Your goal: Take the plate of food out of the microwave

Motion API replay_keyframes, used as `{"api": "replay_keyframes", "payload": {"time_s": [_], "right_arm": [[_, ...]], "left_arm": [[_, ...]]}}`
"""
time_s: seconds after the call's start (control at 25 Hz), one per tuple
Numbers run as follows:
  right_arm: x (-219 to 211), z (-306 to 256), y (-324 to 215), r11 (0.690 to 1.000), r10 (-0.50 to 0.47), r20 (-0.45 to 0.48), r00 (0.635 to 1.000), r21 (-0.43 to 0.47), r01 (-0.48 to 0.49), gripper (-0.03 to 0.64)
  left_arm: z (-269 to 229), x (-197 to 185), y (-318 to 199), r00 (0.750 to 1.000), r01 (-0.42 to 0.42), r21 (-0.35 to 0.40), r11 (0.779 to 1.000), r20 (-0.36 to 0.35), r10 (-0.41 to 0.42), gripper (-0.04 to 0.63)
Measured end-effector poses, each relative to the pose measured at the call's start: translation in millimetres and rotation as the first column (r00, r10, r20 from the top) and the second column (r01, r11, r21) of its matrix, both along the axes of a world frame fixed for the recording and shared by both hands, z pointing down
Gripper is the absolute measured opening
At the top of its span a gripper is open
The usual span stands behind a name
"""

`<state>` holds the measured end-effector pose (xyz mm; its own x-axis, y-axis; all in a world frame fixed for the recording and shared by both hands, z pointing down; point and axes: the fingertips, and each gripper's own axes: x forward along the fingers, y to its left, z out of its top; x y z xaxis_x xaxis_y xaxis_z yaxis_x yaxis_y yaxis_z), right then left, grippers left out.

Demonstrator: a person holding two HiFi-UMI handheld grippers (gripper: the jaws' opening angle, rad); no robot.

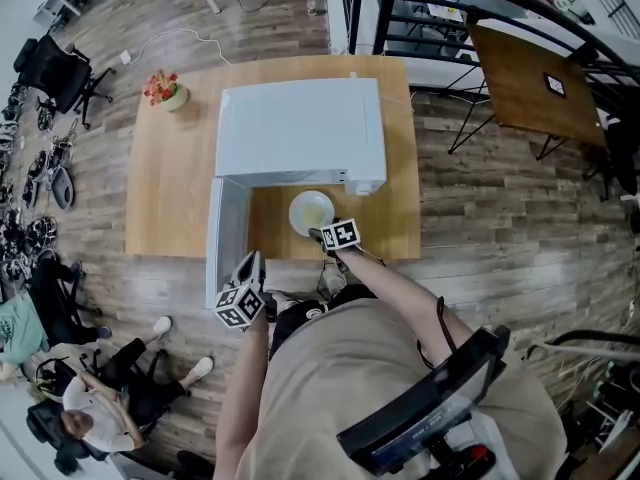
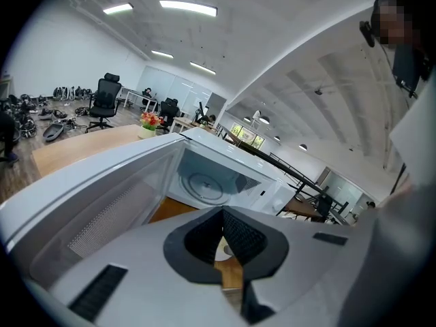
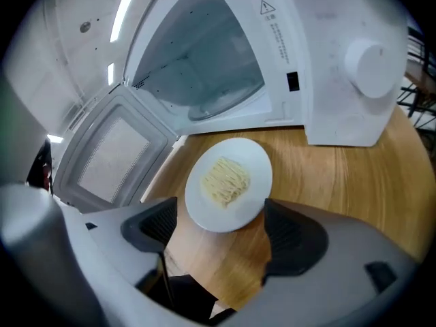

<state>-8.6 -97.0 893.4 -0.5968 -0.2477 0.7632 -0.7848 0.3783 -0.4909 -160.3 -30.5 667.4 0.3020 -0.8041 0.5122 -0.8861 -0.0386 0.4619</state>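
Plate (image 1: 308,208) rim partly hides behind the right claw (image 1: 320,236), jaws spread wide, empty; left claw (image 2: 221,218) closed on nothing.

Wood-plank floor (image 1: 480,218); light wooden table (image 1: 170,188) centre; dark table (image 1: 520,78) far right; office chair (image 1: 55,68) far left; ceiling strip lights (image 2: 187,7)

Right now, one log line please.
plate: out, on table | microwave door: open | right tongs: open, no grip | left tongs: shut, empty
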Motion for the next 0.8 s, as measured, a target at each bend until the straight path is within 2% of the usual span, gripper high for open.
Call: {"api": "replay_keyframes", "payload": {"time_s": [0.16,0.24,0.32,0.48,0.56,0.64,0.8], "right_arm": [[3,-23,-1,0.989,-0.103,-0.007,0.995,0.106,0.103,0.379],[-2,-52,-4,0.966,-0.162,0.007,0.987,0.206,0.157,0.379],[-5,-90,-7,0.936,-0.192,0.053,0.980,0.311,0.167,0.377],[1,-172,-16,0.883,-0.196,0.158,0.968,0.458,0.104,0.371],[9,-213,-21,0.851,-0.190,0.183,0.965,0.521,0.069,0.332],[22,-252,-28,0.814,-0.174,0.206,0.963,0.581,0.023,0.327],[49,-323,-39,0.731,-0.130,0.238,0.962,0.679,-0.069,0.299]], "left_arm": [[-2,9,-2,1.000,-0.009,0.010,1.000,0.002,0.009,0.003],[-6,11,-4,1.000,-0.015,0.018,1.000,0.003,0.015,0.003],[-11,13,-7,1.000,-0.020,0.034,0.999,-0.003,0.020,0.003],[-35,18,-18,0.998,-0.025,0.087,0.996,-0.050,0.029,0.003],[-55,23,-25,0.996,-0.032,0.124,0.992,-0.073,0.041,0.003],[-76,30,-33,0.995,-0.038,0.171,0.985,-0.087,0.053,0.003],[-129,38,-45,0.995,-0.054,0.307,0.950,-0.063,0.077,0.003]]}}
